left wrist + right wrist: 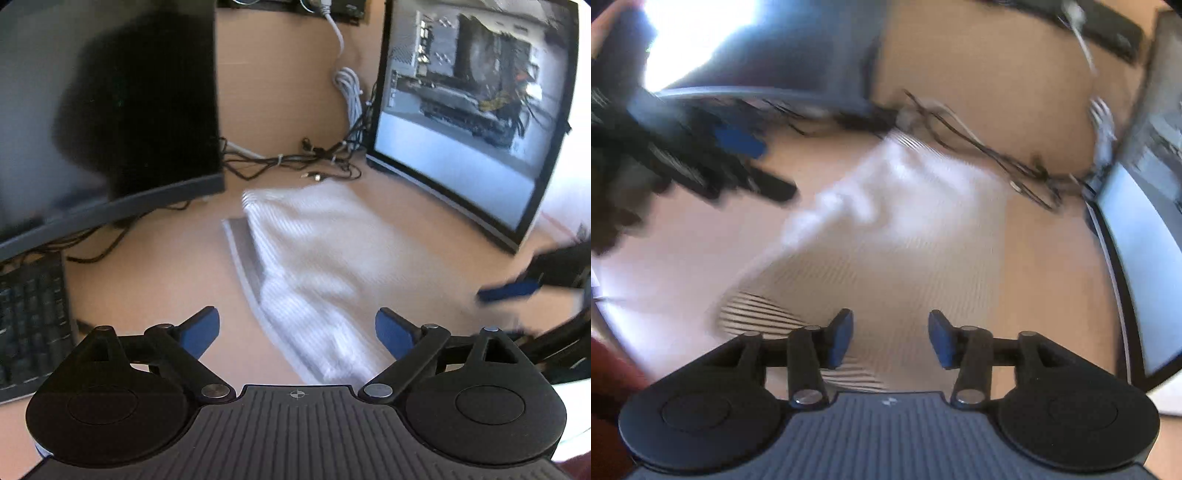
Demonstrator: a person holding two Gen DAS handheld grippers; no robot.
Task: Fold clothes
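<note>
Your left gripper (297, 334) hung above the near end of the white garment (314, 258), jaws spread wide, nothing between the blue pads (393, 332). The garment lay folded into a long strip on the tan desk (155, 266), running from near your gripper toward the far middle. A grey striped edge showed along its left side.

Your right gripper (891, 338) was also parted, moderately wide, holding nothing, poised over the garment's near striped part (871, 258). Much of that view was motion-blurred.

Around the work:
- A dark monitor (110, 110) stood far left, its lower edge close to the garment's far left corner.
- A lit monitor (472, 110) stood far right, near the garment's far right side.
- Black cables (295, 162) tangled on the desk just beyond the garment's far end; a white cable (349, 92) ran up behind them.
- A black keyboard (33, 321) sat at the left edge, well apart from the garment.

From the left wrist view, the right gripper (509, 290) appeared blurred at the right edge.
</note>
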